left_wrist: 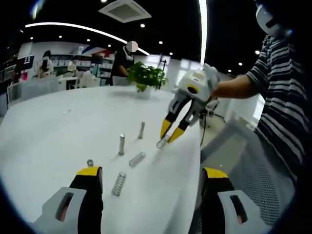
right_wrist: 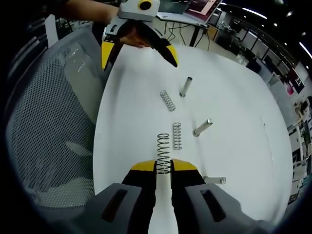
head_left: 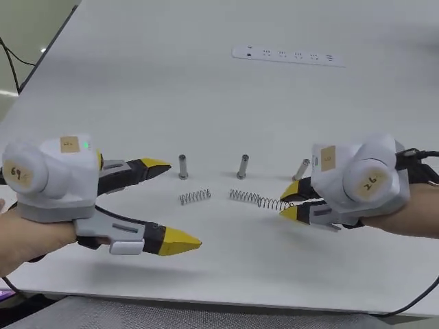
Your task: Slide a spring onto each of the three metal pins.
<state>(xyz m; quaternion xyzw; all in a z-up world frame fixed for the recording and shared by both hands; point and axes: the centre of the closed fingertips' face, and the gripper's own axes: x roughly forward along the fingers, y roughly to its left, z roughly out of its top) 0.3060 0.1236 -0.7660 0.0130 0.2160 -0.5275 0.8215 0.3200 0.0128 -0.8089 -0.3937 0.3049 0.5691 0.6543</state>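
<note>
Gripping one spring by its end; no pin carries a spring yet.
Right gripper (head_left: 288,203) jaws are clamped on the end of a spring (right_wrist: 164,146), near the nearest pin (head_left: 302,169). Left gripper (head_left: 178,203) jaws stand wide apart, holding nothing. Risk: the free coils sag, miss the pin top, tip it, or snag the loose spring (right_wrist: 177,135) alongside.

A smooth white worktop (head_left: 206,89) is stretching away, carrying a flat white power strip (head_left: 288,56) near its far edge. A grey mesh office chair (right_wrist: 53,122) is standing just beside it. Overhead, long bright light strips (left_wrist: 202,29) are glowing across a dark ceiling near a square air vent (left_wrist: 127,9). A leafy green plant (left_wrist: 146,75) is sitting at the worktop's far end, and seated people (left_wrist: 46,63) are working at pale desks beyond.
</note>
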